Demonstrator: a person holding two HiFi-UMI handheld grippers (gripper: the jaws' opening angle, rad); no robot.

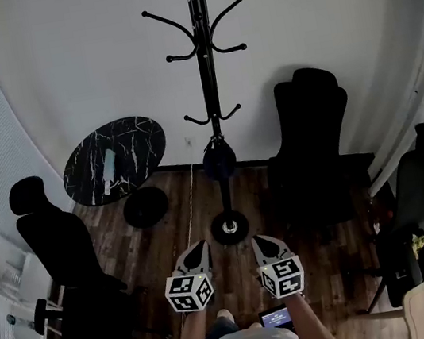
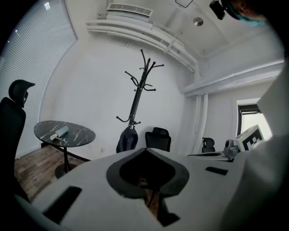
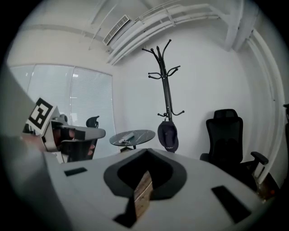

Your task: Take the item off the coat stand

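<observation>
One dark cap (image 1: 218, 160) hangs low on the black coat stand (image 1: 206, 77).

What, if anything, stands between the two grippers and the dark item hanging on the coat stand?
Nothing visible does. The dark item hangs low on the coat stand, straight ahead of the left gripper and right gripper; only open floor lies between. The table and chairs stand off to the sides.

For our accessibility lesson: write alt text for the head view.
A dark cap hangs low on a black coat stand against a white wall. The left gripper and right gripper, both shut, point toward its base; a round marble table stands to the left.
</observation>
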